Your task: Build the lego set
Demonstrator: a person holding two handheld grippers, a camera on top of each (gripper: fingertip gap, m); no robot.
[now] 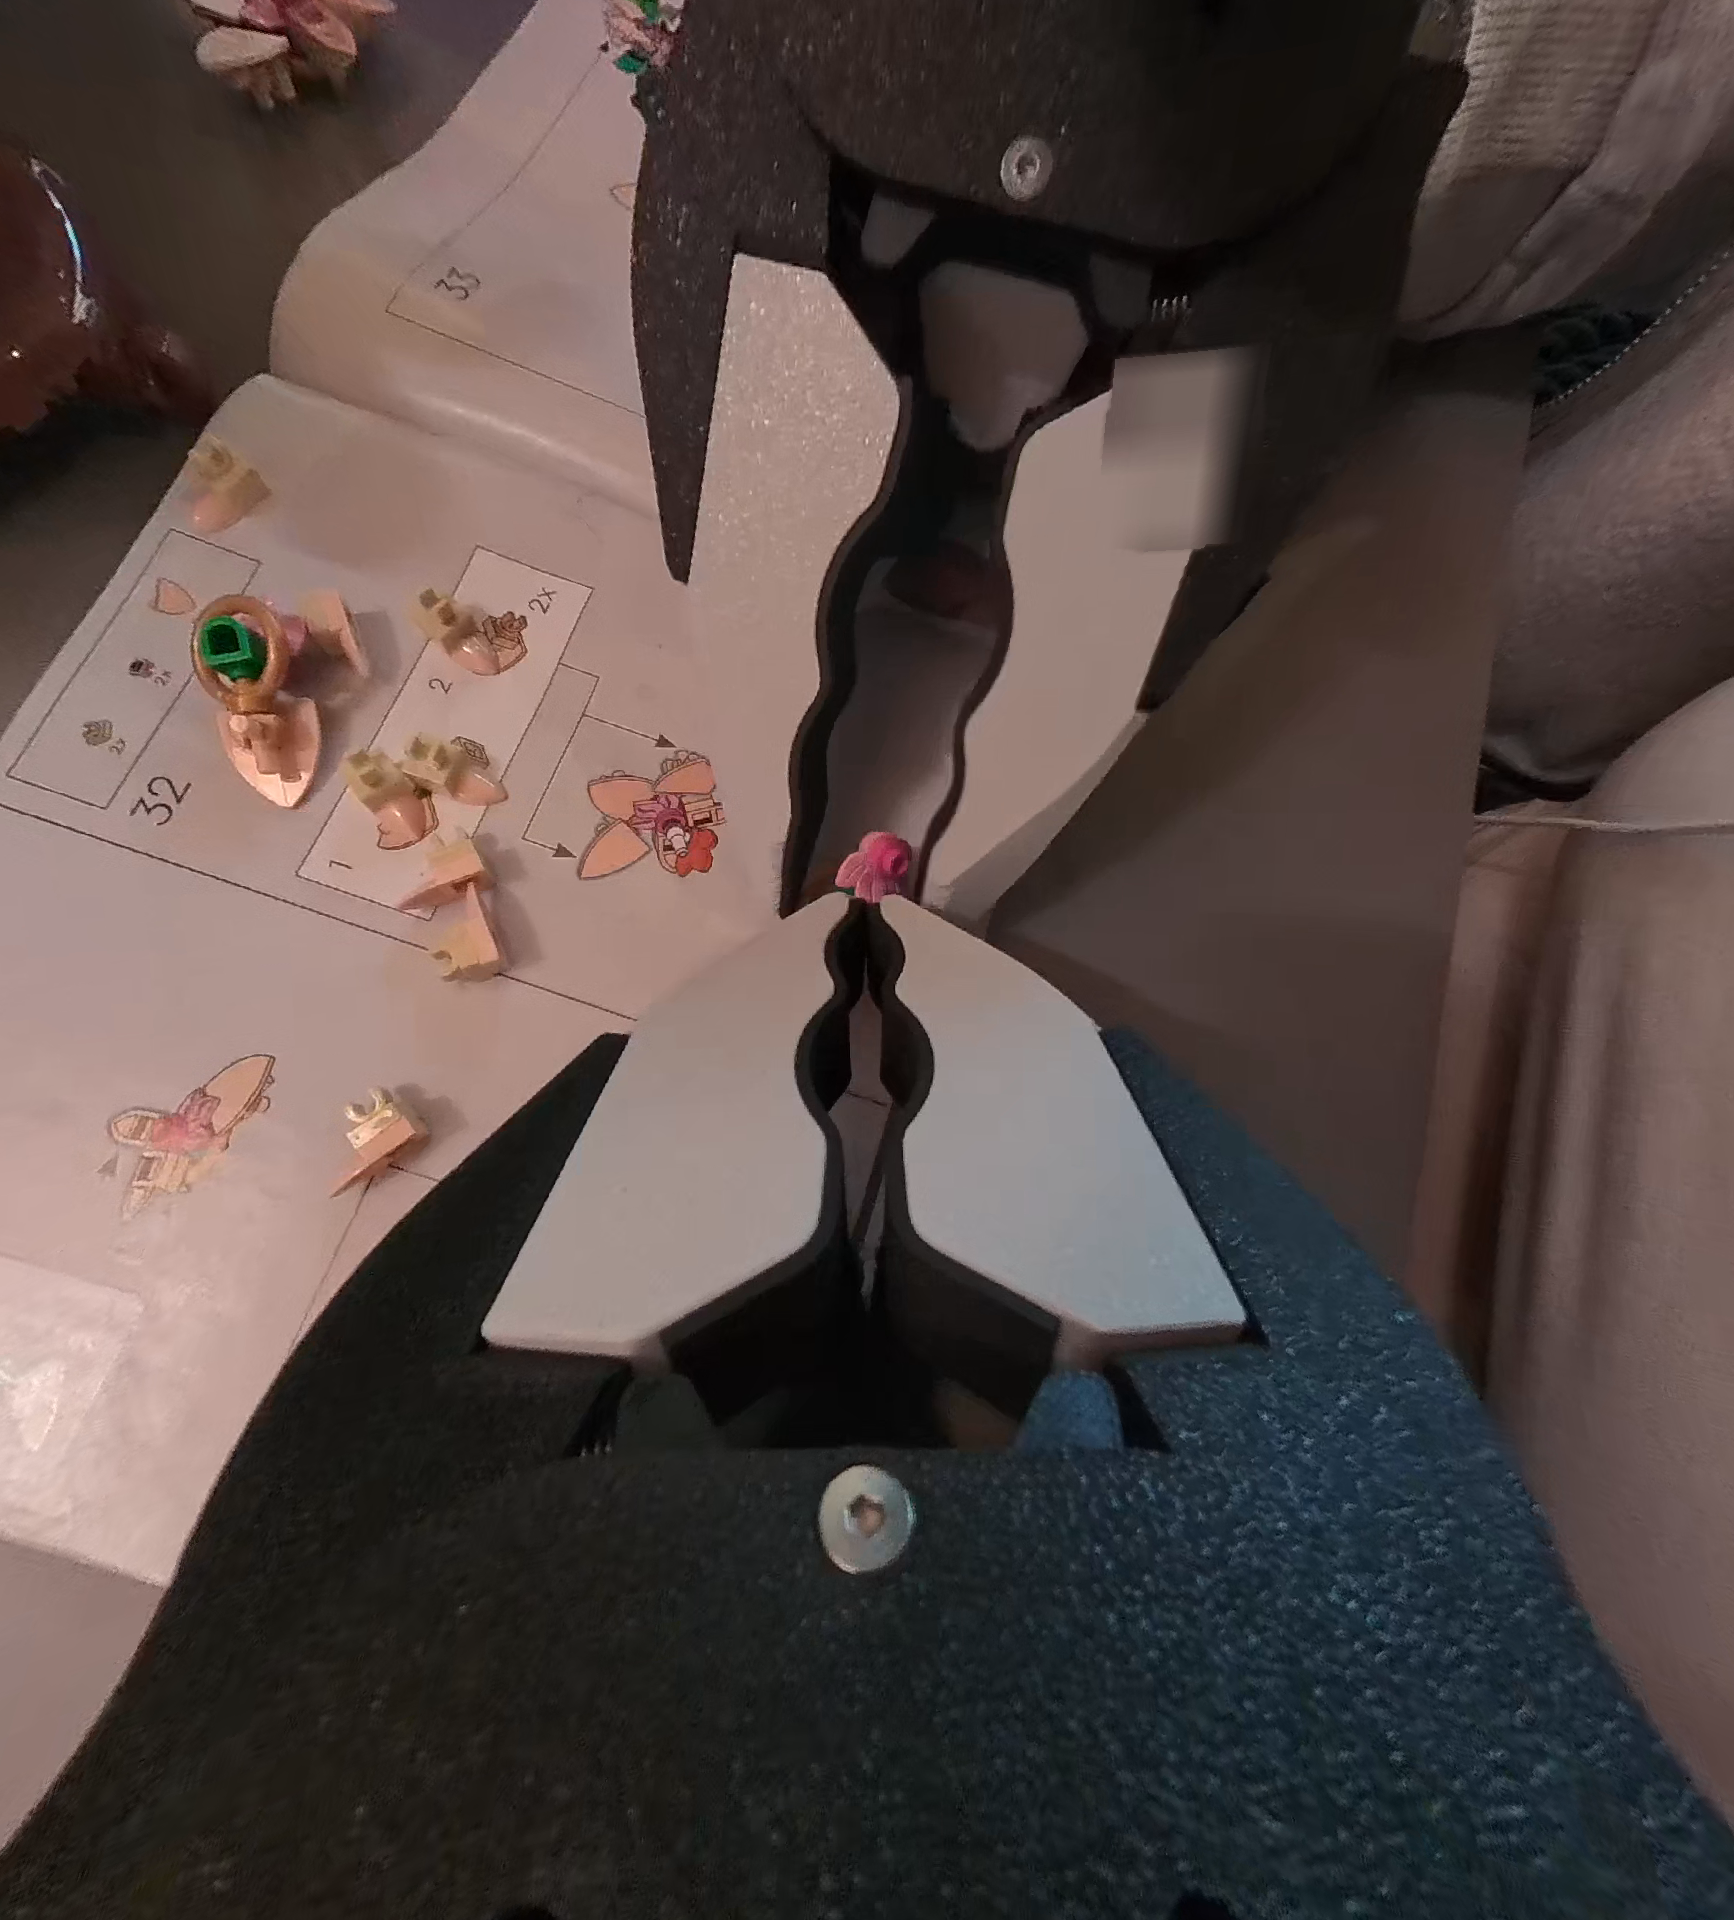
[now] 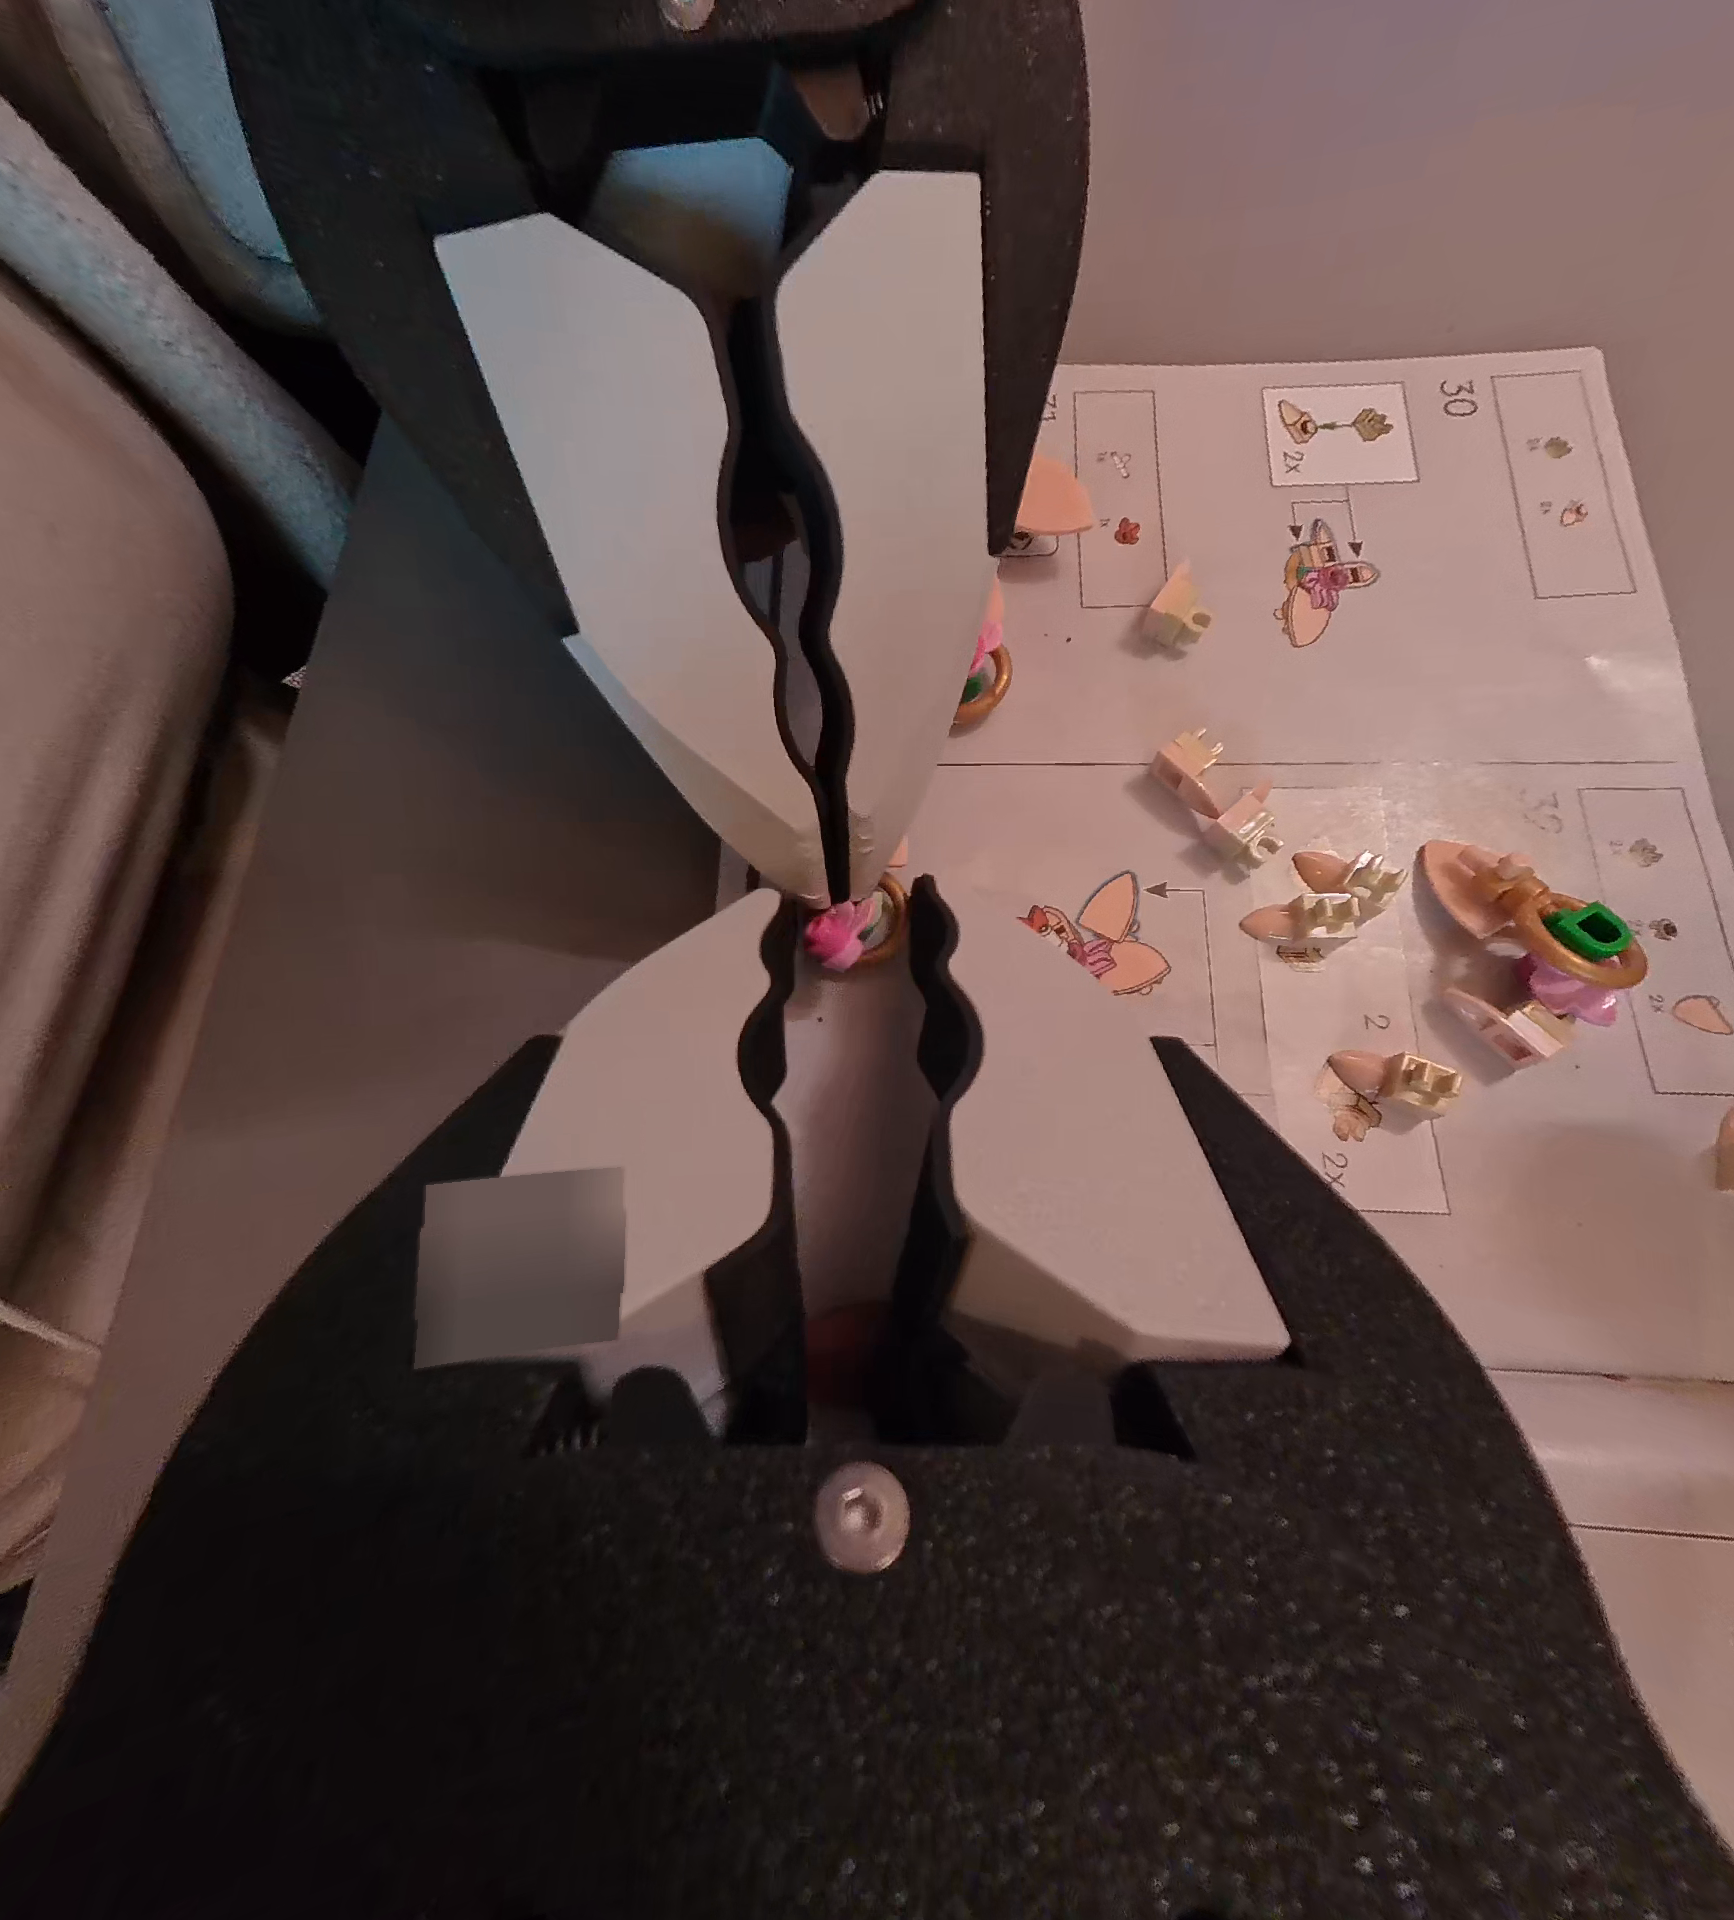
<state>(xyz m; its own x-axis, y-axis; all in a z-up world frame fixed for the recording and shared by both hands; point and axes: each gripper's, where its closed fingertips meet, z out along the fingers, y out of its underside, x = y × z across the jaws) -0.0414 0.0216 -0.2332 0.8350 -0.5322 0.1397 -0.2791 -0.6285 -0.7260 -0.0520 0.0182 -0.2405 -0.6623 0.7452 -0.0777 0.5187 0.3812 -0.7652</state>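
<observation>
The left gripper (image 1: 868,904) has its fingers clenched on a small pink flower piece (image 1: 878,868) at their very tips. The right gripper (image 2: 847,925) meets it tip to tip, fingers spread apart around the flower. Beside them, loose tan pieces (image 2: 1330,909) lie on the instruction booklet (image 2: 1528,717).
</observation>
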